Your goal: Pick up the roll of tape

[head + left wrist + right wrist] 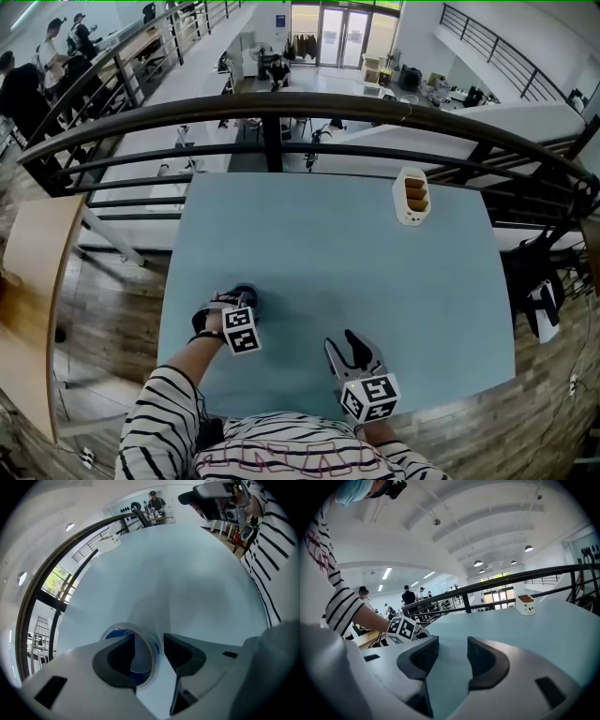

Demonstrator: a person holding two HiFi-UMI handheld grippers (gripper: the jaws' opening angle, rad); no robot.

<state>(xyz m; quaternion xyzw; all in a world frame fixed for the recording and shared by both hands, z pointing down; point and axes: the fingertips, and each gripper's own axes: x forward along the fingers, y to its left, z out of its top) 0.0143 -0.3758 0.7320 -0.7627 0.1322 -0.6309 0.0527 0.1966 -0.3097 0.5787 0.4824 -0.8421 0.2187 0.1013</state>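
Tape roll [151,652] lies flat on the pale blue table [328,244], toward its near left part. The left gripper [149,641] straddles the roll's wall, one jaw down in the core and the other outside with a gap showing, so it is not clamped. Near it, the right gripper [452,641] has its jaws apart with only tabletop between them.

This looks like a large open-plan office or lab hall seen from a mezzanine. The desk [328,272] stands against a dark railing [281,105] over a lower floor. Down there are workstations, glass doors [342,37] and standing people [56,52]. Round lamps [478,563] hang from a white vaulted ceiling.
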